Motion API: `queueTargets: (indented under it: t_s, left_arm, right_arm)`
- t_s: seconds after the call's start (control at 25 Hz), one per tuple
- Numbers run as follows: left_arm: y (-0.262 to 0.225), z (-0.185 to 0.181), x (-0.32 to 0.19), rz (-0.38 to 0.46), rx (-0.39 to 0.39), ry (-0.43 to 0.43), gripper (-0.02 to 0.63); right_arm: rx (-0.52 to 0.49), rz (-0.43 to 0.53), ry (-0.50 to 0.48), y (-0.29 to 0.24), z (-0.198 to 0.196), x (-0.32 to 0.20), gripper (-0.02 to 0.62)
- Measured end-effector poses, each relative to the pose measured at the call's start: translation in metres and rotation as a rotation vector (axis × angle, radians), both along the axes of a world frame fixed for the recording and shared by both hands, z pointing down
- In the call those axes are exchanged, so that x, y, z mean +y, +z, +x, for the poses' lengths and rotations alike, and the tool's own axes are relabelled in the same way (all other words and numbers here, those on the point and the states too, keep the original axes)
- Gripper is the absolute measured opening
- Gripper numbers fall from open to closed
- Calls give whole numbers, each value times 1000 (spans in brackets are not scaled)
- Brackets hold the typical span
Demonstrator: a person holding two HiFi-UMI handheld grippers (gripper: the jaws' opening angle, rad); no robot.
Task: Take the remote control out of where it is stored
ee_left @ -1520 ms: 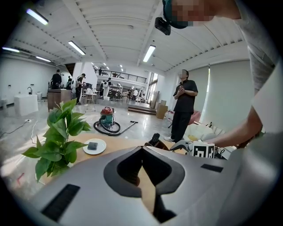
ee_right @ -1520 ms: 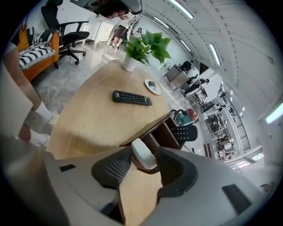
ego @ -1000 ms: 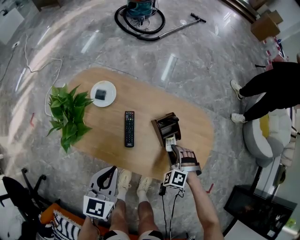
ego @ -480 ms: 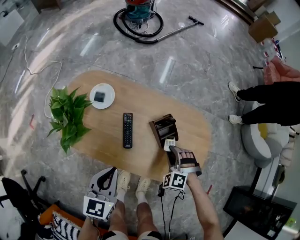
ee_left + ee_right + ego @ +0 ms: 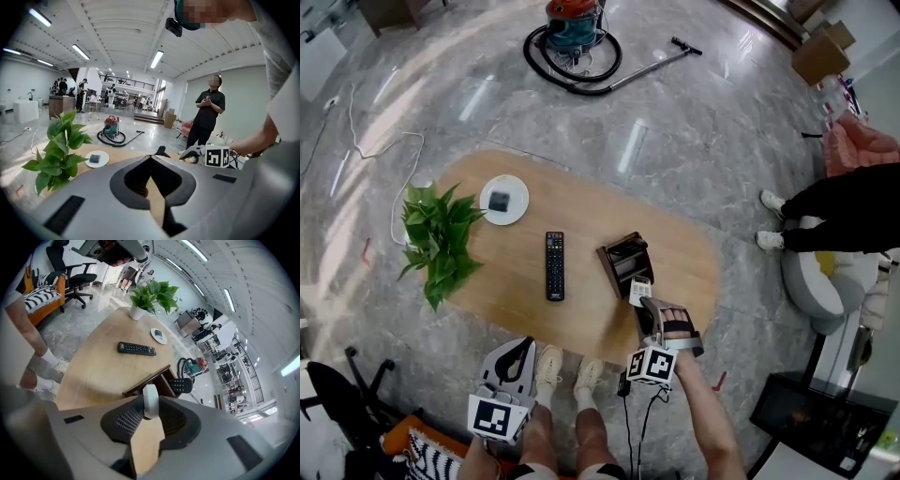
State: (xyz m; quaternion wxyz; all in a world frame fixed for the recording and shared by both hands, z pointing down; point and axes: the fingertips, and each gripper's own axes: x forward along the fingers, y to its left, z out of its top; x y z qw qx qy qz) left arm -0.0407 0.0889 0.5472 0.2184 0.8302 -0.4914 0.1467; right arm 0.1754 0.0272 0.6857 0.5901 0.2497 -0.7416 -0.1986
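Observation:
A dark wooden holder [image 5: 622, 255] stands on the oval wooden table [image 5: 694, 253]. In the right gripper view the holder [image 5: 151, 379] has a black remote [image 5: 181, 385] in it. My right gripper [image 5: 641, 302] sits at its near side. Its jaws have just been closing and now press on a white remote [image 5: 639, 289], seen edge-on as the white remote [image 5: 150, 401] between the pads. Another black remote [image 5: 554, 265] lies flat mid-table. My left gripper [image 5: 523, 345] hangs off the table's near edge, jaw tips together, holding nothing.
A potted plant [image 5: 441, 234] and a white plate [image 5: 504, 200] with a small dark object sit on the table's left part. A vacuum cleaner [image 5: 574, 28] lies on the floor beyond. A person [image 5: 844, 202] stands to the right. My own legs are under the near edge.
The right gripper's jaws have closed on the white remote and it has risen slightly at the holder. The left gripper has stayed put. The person on the right has shifted.

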Motion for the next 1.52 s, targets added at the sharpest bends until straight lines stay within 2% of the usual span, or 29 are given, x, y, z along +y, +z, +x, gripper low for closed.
queueTargets:
  t_s: [0.44, 0.96, 1.52]
  left_arm:
    - [-15, 0, -2, 18, -8, 9, 6]
    - [-34, 4, 0, 41, -11, 17, 6]
    - [-47, -10, 14, 58, -19, -4, 6]
  right_arm:
    - [-81, -1, 89, -22, 3, -5, 104]
    - [-157, 107, 117, -78, -1, -5, 103]
    - [-205, 217, 52, -137, -37, 7, 103]
